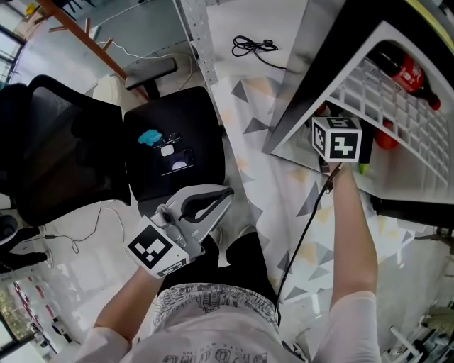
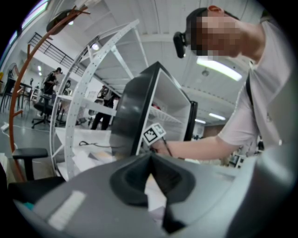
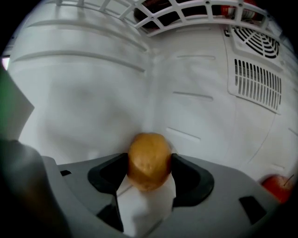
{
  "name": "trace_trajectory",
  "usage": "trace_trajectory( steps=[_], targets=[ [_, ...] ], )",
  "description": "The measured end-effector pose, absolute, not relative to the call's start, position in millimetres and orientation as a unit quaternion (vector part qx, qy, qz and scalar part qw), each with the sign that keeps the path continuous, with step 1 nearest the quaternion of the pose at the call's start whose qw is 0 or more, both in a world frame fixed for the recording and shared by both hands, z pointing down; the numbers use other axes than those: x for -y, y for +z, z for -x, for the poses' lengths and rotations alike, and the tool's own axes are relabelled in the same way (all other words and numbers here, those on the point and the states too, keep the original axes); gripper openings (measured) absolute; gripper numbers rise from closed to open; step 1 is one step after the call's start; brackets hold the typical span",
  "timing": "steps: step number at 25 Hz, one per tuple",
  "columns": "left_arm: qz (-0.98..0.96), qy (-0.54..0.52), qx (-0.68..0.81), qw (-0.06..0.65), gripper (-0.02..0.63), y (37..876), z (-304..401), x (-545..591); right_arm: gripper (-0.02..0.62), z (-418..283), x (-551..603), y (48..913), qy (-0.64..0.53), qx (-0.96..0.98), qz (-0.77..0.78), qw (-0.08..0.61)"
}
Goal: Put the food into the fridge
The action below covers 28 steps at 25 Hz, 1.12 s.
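Note:
A brown, potato-like piece of food [image 3: 149,160] sits between the dark pads of my right gripper [image 3: 149,173], which is shut on it inside the fridge. The white inner wall [image 3: 195,93] lies just ahead and a wire shelf [image 3: 186,14] runs above. In the head view my right gripper [image 1: 340,138] reaches under the shelf [image 1: 397,92] of the open fridge, so its tips are hidden there. My left gripper [image 1: 225,193] hangs low over my lap, shut and empty. Its jaws meet at the tips in the left gripper view [image 2: 150,160], which looks up at the fridge [image 2: 153,102].
On the wire shelf lies a cola bottle [image 1: 408,71]. A red round item [image 3: 277,186] rests low right in the fridge, and something green [image 3: 9,97] is at the left. A black office chair [image 1: 174,142] holding a phone stands left. A cable [image 1: 254,46] lies behind.

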<state>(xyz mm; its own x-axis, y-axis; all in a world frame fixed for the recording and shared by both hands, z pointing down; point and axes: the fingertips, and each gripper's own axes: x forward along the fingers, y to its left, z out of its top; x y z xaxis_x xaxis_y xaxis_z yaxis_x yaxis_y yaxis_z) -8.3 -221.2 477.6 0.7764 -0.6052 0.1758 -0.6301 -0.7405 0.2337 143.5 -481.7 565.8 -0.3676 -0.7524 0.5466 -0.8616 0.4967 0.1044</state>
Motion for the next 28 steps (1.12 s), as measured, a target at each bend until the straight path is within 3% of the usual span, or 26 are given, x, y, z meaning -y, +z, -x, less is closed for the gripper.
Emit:
trace_trajectory(
  steps=[28],
  targets=[
    [-0.935,0.043,0.323,0.137,0.008,451.2,6.2,205.2,0.293,-144.0,453.1,533.2,0.118,0.824,-0.497,0.244]
  ],
)
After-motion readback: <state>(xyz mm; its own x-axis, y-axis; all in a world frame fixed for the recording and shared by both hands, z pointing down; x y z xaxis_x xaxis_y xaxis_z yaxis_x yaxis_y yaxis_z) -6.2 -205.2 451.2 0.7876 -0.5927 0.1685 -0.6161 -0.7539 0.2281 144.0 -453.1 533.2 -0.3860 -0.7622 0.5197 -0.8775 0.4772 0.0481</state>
